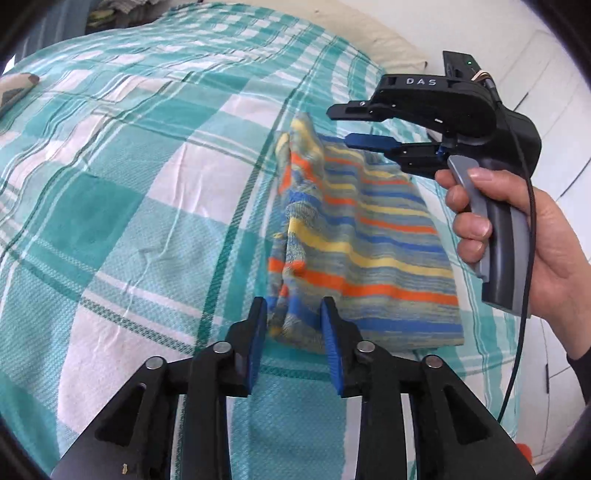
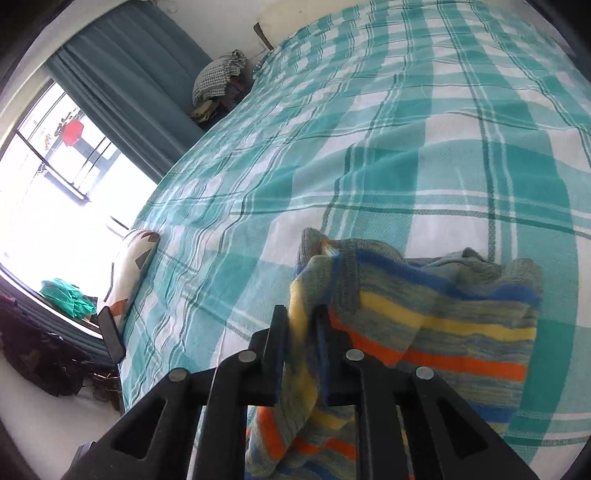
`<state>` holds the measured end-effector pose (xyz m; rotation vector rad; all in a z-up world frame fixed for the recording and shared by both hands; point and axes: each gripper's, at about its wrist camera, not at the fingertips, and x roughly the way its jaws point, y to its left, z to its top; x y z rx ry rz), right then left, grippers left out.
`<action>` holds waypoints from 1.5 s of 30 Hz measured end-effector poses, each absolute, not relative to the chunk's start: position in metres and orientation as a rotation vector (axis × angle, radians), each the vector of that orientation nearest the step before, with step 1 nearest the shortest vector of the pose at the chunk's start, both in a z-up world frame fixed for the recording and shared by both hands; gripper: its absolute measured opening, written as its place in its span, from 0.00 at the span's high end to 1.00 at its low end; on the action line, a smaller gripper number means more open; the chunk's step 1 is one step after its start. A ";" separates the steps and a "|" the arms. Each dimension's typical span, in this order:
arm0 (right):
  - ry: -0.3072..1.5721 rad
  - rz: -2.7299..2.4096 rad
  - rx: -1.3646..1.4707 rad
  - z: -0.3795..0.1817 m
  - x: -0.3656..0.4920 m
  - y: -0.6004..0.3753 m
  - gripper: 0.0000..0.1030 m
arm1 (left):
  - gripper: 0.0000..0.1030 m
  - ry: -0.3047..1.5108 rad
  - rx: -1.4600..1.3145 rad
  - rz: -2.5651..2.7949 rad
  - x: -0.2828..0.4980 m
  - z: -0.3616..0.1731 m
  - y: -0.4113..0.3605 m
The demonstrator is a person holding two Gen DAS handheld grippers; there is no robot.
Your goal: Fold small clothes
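A small knitted garment (image 1: 354, 240) with blue, yellow and orange stripes lies partly folded on the teal and white checked bedspread (image 1: 129, 206). My left gripper (image 1: 293, 314) is open, its blue pads either side of the garment's near left edge. My right gripper (image 1: 343, 123), held in a hand, hovers open over the garment's far edge in the left wrist view. In the right wrist view the right gripper (image 2: 301, 325) has a fold of the garment (image 2: 443, 332) between its pads with gaps showing.
A patterned pillow (image 2: 135, 266) lies at the bed's edge near a bright window (image 2: 55, 177) with teal curtains. A pile of clothes (image 2: 218, 85) sits beyond the bed's far side. A cream pillow (image 1: 369, 33) lies at the far end.
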<state>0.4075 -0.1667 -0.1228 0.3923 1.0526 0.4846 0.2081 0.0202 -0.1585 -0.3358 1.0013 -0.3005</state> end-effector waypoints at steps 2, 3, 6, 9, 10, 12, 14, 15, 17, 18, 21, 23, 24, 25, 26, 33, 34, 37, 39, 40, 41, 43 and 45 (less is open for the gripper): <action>1.074 0.448 0.415 -0.131 0.406 -0.162 0.55 | 0.48 1.005 -0.374 -0.299 0.200 -0.159 0.040; 1.058 0.436 0.432 -0.129 0.400 -0.165 0.55 | 0.44 0.993 -0.386 -0.297 0.196 -0.156 0.046; 0.991 0.414 0.400 -0.110 0.372 -0.180 0.55 | 0.32 0.932 -0.397 -0.295 0.187 -0.141 0.060; 0.932 0.380 0.245 -0.092 0.320 -0.192 0.55 | 0.24 0.900 -0.362 -0.345 0.196 -0.132 0.048; 0.909 0.369 0.215 -0.090 0.298 -0.196 0.55 | 0.24 0.906 -0.336 -0.359 0.202 -0.134 0.040; 0.891 0.380 0.213 -0.101 0.253 -0.201 0.55 | 0.28 0.962 -0.257 -0.348 0.219 -0.150 0.024; 0.981 0.378 0.218 -0.134 0.227 -0.204 0.55 | 0.37 1.079 -0.202 -0.319 0.233 -0.175 0.019; 1.059 0.350 0.207 -0.158 0.219 -0.203 0.55 | 0.37 1.086 -0.201 -0.323 0.235 -0.176 0.020; 1.047 0.294 0.213 -0.169 0.198 -0.206 0.57 | 0.36 1.052 -0.216 -0.312 0.225 -0.158 0.029; 1.002 0.267 0.219 -0.159 0.185 -0.208 0.55 | 0.25 1.024 -0.220 -0.305 0.216 -0.148 0.035; 0.910 0.207 0.269 -0.135 0.146 -0.219 0.19 | 0.05 0.943 -0.207 -0.300 0.188 -0.128 0.053; 0.852 0.164 0.261 -0.127 0.119 -0.227 0.15 | 0.05 0.944 -0.168 -0.277 0.177 -0.129 0.060; 0.850 0.130 0.244 -0.128 0.109 -0.231 0.15 | 0.05 0.953 -0.149 -0.261 0.175 -0.133 0.063; 0.857 0.097 0.234 -0.130 0.102 -0.235 0.15 | 0.05 0.959 -0.137 -0.243 0.173 -0.138 0.066; 0.860 0.067 0.234 -0.132 0.094 -0.240 0.15 | 0.05 0.965 -0.131 -0.224 0.170 -0.143 0.069; 0.896 -0.098 0.277 -0.149 0.070 -0.268 0.15 | 0.03 1.040 -0.081 -0.157 0.173 -0.185 0.075; 0.915 -0.109 0.275 -0.155 0.069 -0.269 0.15 | 0.00 1.021 -0.036 -0.164 0.170 -0.186 0.070; 0.996 -0.109 0.302 -0.174 0.071 -0.270 0.14 | 0.00 0.998 0.091 -0.144 0.164 -0.192 0.054; 0.988 -0.114 0.276 -0.181 0.069 -0.266 0.12 | 0.00 0.985 0.067 -0.145 0.163 -0.194 0.057; 0.985 -0.111 0.257 -0.182 0.069 -0.262 0.08 | 0.00 0.980 0.057 -0.149 0.163 -0.195 0.059; 0.991 -0.108 0.234 -0.184 0.069 -0.258 0.04 | 0.00 0.975 0.058 -0.151 0.162 -0.195 0.060; 1.001 -0.108 0.180 -0.188 0.072 -0.250 0.00 | 0.00 0.965 0.072 -0.146 0.161 -0.196 0.058; 1.001 -0.124 0.150 -0.191 0.072 -0.246 0.00 | 0.00 0.958 0.078 -0.142 0.160 -0.196 0.058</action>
